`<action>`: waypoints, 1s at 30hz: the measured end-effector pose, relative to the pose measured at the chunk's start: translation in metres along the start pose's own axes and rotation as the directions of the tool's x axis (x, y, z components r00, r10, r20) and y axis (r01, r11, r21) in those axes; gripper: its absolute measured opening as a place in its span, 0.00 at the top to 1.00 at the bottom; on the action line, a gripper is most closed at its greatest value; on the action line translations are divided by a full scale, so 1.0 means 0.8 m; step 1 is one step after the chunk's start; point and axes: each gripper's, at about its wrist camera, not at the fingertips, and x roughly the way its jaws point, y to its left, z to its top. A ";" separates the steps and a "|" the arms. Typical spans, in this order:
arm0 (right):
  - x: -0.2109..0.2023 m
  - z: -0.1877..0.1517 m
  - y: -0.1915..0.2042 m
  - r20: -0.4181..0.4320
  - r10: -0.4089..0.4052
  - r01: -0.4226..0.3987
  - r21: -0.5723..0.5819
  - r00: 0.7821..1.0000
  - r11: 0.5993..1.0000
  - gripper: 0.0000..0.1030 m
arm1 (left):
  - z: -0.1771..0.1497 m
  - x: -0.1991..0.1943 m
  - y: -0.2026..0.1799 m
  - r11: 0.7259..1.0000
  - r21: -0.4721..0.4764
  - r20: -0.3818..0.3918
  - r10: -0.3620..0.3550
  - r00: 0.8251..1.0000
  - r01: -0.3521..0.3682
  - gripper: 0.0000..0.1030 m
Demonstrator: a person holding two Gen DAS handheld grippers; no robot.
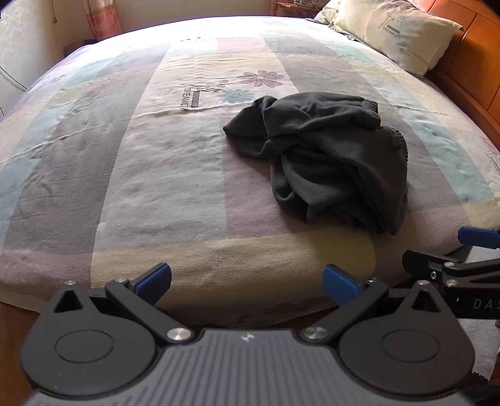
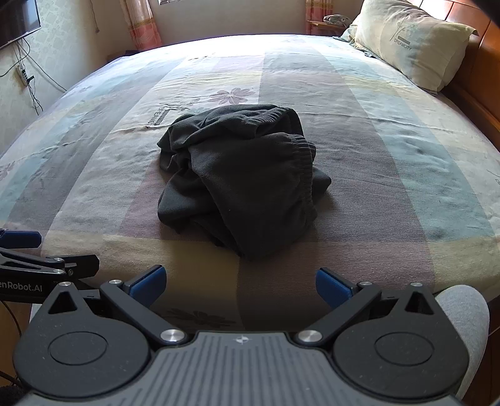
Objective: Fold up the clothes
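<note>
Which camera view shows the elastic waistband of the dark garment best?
The right wrist view: the gathered waistband faces the camera near the middle. In the left wrist view it sits at the heap's right edge, partly folded under.

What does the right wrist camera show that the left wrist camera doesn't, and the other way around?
Only the right wrist view shows the wall screen with its cables, and a grey-clad leg beside the gripper. Only the left wrist view shows the blue flower print on the bedsheet. Both show the crumpled dark garment lying untouched, the pillow, the wooden headboard, and both the left gripper and right gripper open and empty.
</note>
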 end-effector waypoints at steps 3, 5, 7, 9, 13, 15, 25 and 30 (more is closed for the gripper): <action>0.001 0.000 0.000 0.000 0.001 -0.001 0.000 1.000 1.000 0.00 | 0.001 0.000 -0.001 1.000 0.005 -0.001 0.005 1.000 -0.005 0.01; 0.002 0.001 0.000 -0.001 0.002 -0.002 -0.001 1.000 1.000 0.00 | 0.002 0.001 -0.001 1.000 0.008 -0.002 0.008 1.000 -0.008 0.01; 0.001 0.001 0.001 0.000 0.002 -0.002 -0.001 1.000 1.000 0.00 | 0.002 0.001 -0.001 1.000 0.011 -0.003 0.012 1.000 -0.012 0.01; 0.002 0.002 0.001 0.001 0.001 -0.001 -0.001 1.000 1.000 0.00 | 0.002 0.001 -0.001 1.000 0.008 -0.001 0.010 1.000 -0.010 0.01; -0.001 0.000 0.003 0.002 0.000 0.000 -0.004 1.000 1.000 0.00 | 0.002 0.000 -0.001 1.000 0.005 0.000 0.013 1.000 -0.013 0.01; -0.001 0.001 0.003 0.000 -0.001 0.001 -0.004 1.000 1.000 0.00 | 0.002 0.000 -0.001 1.000 0.004 -0.001 0.014 1.000 -0.014 0.01; 0.000 0.001 0.001 -0.003 0.001 -0.001 -0.001 1.000 1.000 0.00 | 0.000 0.002 -0.002 1.000 0.007 -0.003 0.022 1.000 -0.022 0.01; 0.001 0.001 0.001 -0.006 0.003 -0.003 0.000 1.000 1.000 0.00 | 0.001 0.003 -0.002 1.000 0.004 -0.006 0.027 1.000 -0.027 0.01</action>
